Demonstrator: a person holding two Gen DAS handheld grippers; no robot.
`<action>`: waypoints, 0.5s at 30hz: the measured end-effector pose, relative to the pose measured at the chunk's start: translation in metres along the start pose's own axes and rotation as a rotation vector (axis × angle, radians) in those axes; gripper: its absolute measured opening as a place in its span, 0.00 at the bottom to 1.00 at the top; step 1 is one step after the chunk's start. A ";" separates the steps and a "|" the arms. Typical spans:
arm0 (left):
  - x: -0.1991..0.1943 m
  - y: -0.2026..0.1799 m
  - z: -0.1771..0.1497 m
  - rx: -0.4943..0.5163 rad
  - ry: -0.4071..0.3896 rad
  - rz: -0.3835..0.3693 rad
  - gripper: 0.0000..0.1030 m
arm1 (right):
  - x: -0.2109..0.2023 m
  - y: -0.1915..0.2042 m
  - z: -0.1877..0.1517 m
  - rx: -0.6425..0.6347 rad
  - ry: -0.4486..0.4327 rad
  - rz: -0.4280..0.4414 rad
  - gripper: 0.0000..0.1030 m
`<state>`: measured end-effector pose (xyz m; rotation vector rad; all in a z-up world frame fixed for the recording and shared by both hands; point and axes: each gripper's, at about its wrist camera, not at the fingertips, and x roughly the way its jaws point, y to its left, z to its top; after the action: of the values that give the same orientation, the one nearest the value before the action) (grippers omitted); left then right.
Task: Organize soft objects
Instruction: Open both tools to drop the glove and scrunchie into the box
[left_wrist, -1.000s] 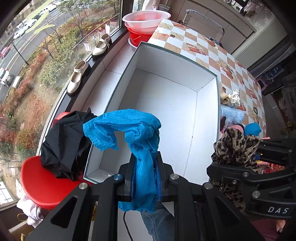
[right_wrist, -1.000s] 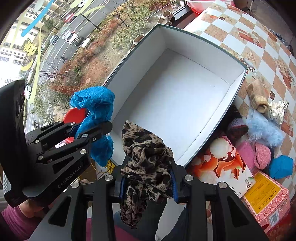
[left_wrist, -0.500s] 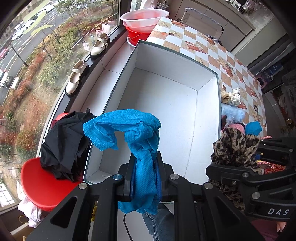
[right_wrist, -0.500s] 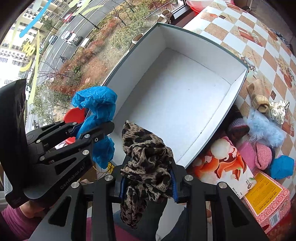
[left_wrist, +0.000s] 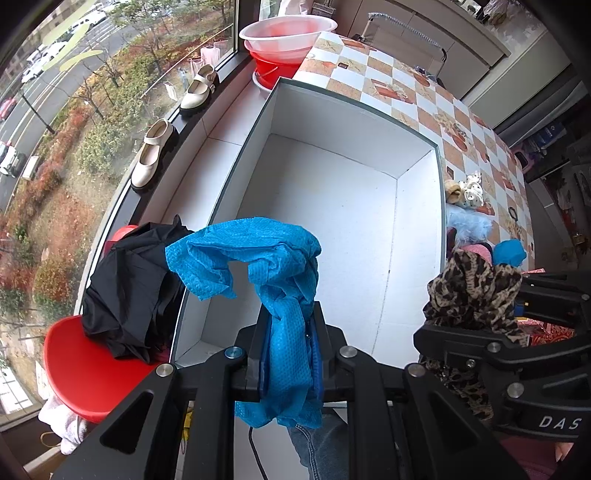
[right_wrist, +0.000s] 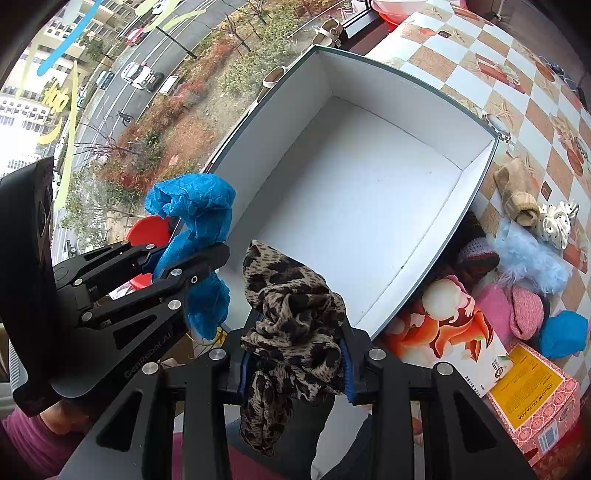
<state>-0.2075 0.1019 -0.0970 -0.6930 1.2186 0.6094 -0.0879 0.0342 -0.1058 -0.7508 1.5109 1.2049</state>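
My left gripper (left_wrist: 290, 314) is shut on a crumpled blue cloth (left_wrist: 258, 258), which droops over the near end of a big white open box (left_wrist: 351, 184). The same blue cloth (right_wrist: 199, 206) and left gripper (right_wrist: 207, 262) show at the left of the right wrist view. My right gripper (right_wrist: 295, 328) is shut on a leopard-print cloth (right_wrist: 291, 295), held above the near edge of the box (right_wrist: 369, 177). That leopard-print cloth (left_wrist: 476, 288) appears at the right of the left wrist view. The box has nothing inside.
Right of the box lie a pale blue fluffy piece (right_wrist: 528, 258), pink knitwear (right_wrist: 517, 310), a tan sock (right_wrist: 517, 192), a blue bundle (right_wrist: 561, 332) and printed cartons (right_wrist: 532, 391). Left of it sit black fabric (left_wrist: 129, 288) on a red stool (left_wrist: 85, 373), shoes (left_wrist: 151, 155) on the sill and stacked basins (left_wrist: 284, 37).
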 end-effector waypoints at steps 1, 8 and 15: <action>0.000 0.000 0.000 -0.001 0.000 0.000 0.18 | 0.000 0.000 0.000 -0.001 -0.001 -0.001 0.36; 0.004 0.003 0.000 0.011 0.003 0.001 0.18 | 0.000 0.003 0.001 -0.004 0.000 -0.001 0.36; 0.004 0.004 0.001 0.011 0.007 0.004 0.18 | 0.000 0.006 0.003 -0.007 0.005 -0.001 0.36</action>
<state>-0.2089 0.1050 -0.1018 -0.6840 1.2294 0.6031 -0.0925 0.0387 -0.1044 -0.7596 1.5115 1.2091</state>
